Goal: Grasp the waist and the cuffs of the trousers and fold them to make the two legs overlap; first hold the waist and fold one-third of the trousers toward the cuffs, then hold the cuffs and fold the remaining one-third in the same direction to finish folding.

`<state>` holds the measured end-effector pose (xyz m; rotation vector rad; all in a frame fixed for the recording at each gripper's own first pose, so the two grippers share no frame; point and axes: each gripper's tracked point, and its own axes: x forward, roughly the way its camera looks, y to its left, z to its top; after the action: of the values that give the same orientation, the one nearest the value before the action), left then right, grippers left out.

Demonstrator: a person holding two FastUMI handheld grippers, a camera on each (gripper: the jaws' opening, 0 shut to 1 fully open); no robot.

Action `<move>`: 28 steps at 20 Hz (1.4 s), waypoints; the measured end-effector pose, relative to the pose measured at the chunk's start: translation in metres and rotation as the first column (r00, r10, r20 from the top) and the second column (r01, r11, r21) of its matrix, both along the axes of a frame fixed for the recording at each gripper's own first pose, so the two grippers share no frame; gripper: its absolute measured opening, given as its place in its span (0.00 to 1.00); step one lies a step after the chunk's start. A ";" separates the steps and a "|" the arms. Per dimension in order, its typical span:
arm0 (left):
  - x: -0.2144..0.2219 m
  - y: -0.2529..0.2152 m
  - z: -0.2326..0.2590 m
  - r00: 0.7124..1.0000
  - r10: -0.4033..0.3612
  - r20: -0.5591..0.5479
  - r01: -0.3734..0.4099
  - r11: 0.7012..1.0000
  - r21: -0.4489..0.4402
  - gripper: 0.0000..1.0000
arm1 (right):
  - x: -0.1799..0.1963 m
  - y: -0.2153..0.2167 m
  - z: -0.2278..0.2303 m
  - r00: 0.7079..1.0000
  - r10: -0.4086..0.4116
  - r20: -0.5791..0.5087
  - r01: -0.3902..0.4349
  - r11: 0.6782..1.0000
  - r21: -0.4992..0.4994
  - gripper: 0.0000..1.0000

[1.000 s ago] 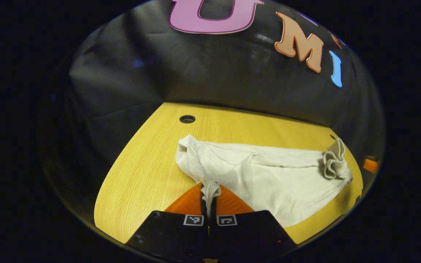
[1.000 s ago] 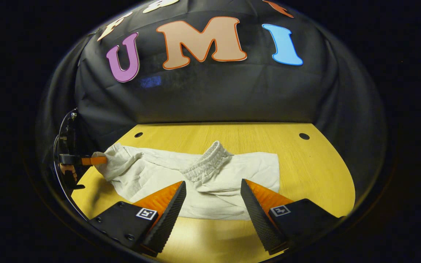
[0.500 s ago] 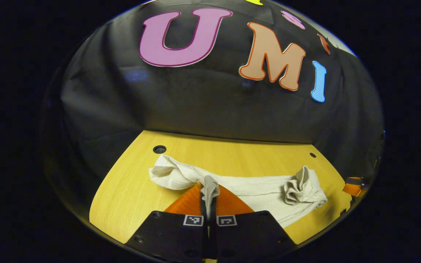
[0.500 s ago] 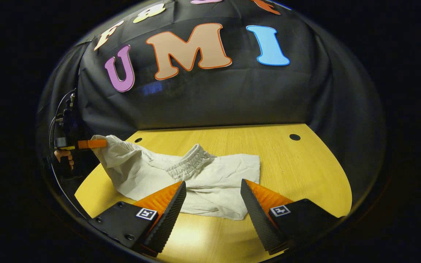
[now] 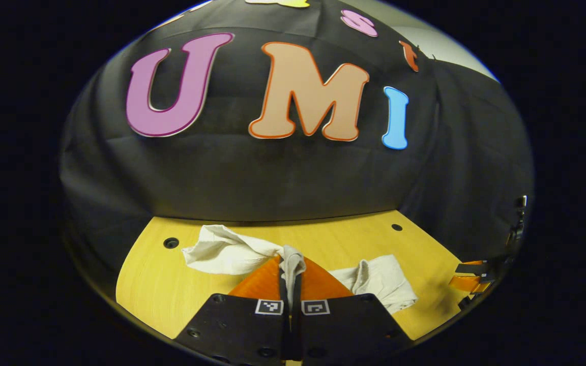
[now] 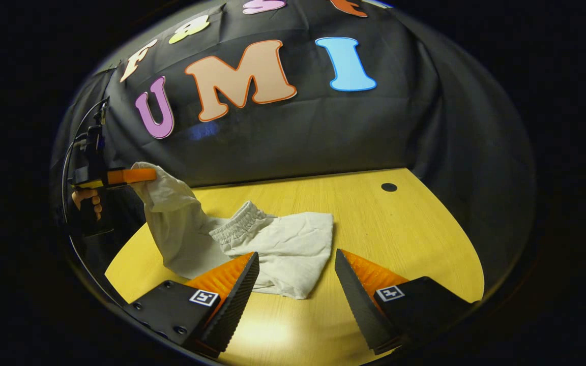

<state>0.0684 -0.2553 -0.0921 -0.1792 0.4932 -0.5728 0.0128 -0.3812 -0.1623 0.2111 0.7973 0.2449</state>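
Wood-grain table [image 6: 405, 229]: yellow top, landmark for all places below; round grommet hole [image 6: 388, 187] near its far right edge in the right gripper view, another hole [image 5: 171, 243] near its far left edge in the left gripper view.

Person's hand [image 6: 85, 199]: off the table's left edge in the right gripper view, wrapped round the handle of the left gripper.

Left gripper [image 6: 143, 175]: raised above the table's left edge in the right gripper view; fingers pressed together on a bunched end of the cloth. Same pinch at the bottom of the left gripper view [image 5: 291, 269], a tuft of fabric standing up between the two fingers.

Trousers [image 6: 272, 249]: off-white, wrinkled. One end lifted off the table at its left edge and hanging in a slope from the left gripper down to the tabletop; cuff or not, cannot tell. Rest lying in a heap on the table's left half, near its front edge.

Elastic waistband [image 6: 234, 229]: gathered and ribbed, riding on top of the heap, left of the table's middle.

Trousers in the left gripper view [image 5: 222, 251]: a fold spread on the table left of the fingers, a rumpled lump right of them.

Right gripper [image 6: 295, 277]: low over the table's front edge, fingers spread wide apart, nothing between them; the heap's near corner lies ahead of the left finger. Seen also past the table's right edge in the left gripper view [image 5: 468, 277], partly cut off.
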 end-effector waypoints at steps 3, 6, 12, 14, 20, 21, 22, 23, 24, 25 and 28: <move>-0.004 -0.039 0.018 0.998 -0.054 0.032 0.054 0.998 -0.007 0.00 | -0.005 -0.016 0.002 1.000 -0.015 0.004 0.015 1.000 -0.002 0.97; -0.011 -0.088 0.033 0.992 -0.116 0.048 0.117 0.993 -0.019 0.00 | -0.016 -0.040 0.006 0.999 -0.034 0.003 0.034 0.999 -0.008 0.97; -0.034 -0.174 0.036 0.970 -0.235 0.057 0.237 0.971 -0.027 0.00 | -0.039 -0.077 0.001 0.997 -0.070 -0.013 0.070 0.997 -0.023 0.96; -0.043 -0.199 0.028 0.964 -0.263 0.044 0.264 0.964 -0.025 0.00 | -0.043 -0.091 0.000 0.996 -0.083 -0.016 0.082 0.996 -0.026 0.96; -0.072 -0.249 -0.030 0.954 -0.298 -0.036 0.299 0.953 0.039 0.00 | -0.046 -0.118 -0.003 0.996 -0.090 -0.017 0.090 0.996 -0.022 0.96; -0.079 -0.253 -0.039 0.953 -0.298 -0.046 0.300 0.953 0.044 0.00 | -0.045 -0.119 -0.004 0.996 -0.085 -0.018 0.084 0.996 -0.020 0.91; -0.085 -0.257 -0.047 0.951 -0.304 -0.056 0.306 0.951 0.046 0.00 | -0.044 -0.119 -0.004 0.997 -0.077 -0.017 0.077 0.997 -0.016 0.91; -0.093 -0.265 -0.054 0.948 -0.312 -0.061 0.315 0.948 0.039 0.02 | -0.043 -0.118 -0.004 0.998 -0.068 -0.017 0.068 0.998 -0.013 0.91; -0.100 -0.268 -0.057 0.946 -0.317 -0.063 0.319 0.947 0.033 0.13 | -0.040 -0.117 -0.001 0.998 -0.058 -0.014 0.058 0.998 -0.009 0.91; -0.104 -0.269 -0.054 0.949 -0.310 -0.055 0.312 0.950 0.026 0.21 | -0.041 -0.117 0.002 0.999 -0.049 -0.006 0.049 0.999 -0.003 0.96; -0.107 -0.252 -0.029 0.967 -0.253 0.013 0.252 0.968 0.010 0.79 | -0.027 -0.101 0.016 0.999 -0.020 0.038 0.019 1.000 0.007 0.97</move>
<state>-0.0381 -0.5070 -0.1214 -0.1042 0.5081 -0.8206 -0.0140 -0.4824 -0.1466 0.2199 0.7563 0.2328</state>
